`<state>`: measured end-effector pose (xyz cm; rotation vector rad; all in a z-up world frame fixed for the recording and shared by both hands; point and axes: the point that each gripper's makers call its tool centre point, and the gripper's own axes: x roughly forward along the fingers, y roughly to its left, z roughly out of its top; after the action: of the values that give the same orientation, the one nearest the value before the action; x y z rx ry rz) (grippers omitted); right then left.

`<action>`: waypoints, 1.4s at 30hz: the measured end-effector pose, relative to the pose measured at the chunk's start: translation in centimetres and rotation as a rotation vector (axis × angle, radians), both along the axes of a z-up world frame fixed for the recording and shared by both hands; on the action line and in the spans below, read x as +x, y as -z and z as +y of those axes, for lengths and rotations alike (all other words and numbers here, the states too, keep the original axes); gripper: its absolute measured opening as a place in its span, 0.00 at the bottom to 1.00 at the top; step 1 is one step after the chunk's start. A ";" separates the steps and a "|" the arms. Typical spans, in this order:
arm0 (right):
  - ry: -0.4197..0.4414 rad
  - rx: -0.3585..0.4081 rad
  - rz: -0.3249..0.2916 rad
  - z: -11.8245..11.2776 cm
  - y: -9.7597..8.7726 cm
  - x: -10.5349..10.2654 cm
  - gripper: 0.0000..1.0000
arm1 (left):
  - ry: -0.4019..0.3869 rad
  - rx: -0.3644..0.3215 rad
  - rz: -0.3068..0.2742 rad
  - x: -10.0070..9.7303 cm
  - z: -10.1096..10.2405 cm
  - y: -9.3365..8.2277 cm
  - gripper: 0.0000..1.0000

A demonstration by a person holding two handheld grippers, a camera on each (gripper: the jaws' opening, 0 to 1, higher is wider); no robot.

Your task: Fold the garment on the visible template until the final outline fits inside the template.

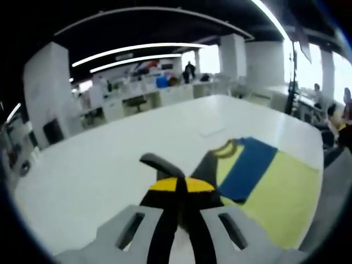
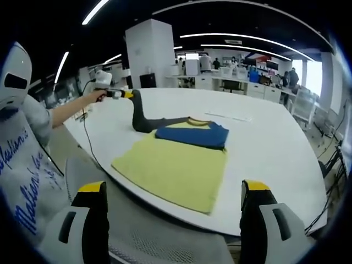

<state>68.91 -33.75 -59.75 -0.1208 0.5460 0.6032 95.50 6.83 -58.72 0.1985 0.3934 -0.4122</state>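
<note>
Template outline: I can't make it out under the garment [image 2: 181,157] in either view. There's a faint thin strip [image 2: 228,116] on the white table [image 2: 275,159] past the collar, too small to identify. In the left gripper view the garment's near edge is cut off behind my own jaws and the picture is soft. Left gripper [image 1: 176,184]: fingers pressed together, pinching the dark grey sleeve [image 1: 159,163], which pokes up just past the yellow tips. From the right gripper view that same gripper [image 2: 125,94] holds the sleeve [image 2: 144,120] lifted off the table at the garment's far left corner. Right gripper [image 2: 173,203]: fingers spread wide, holding and touching nothing. The garment lies flat ahead of and between them, yellow body nearest, blue panel [image 2: 192,133] across the chest, beyond it.
</note>
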 end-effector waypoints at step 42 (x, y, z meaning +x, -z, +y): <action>-0.037 0.053 0.016 -1.2 -0.3 0.2 1.00 | 0.153 -0.052 -0.038 2.7 -12.3 -3.2 0.00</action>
<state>69.07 -34.93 -59.41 -0.0761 0.5440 0.6550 98.20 -5.47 -55.55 0.1858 0.3311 -0.5683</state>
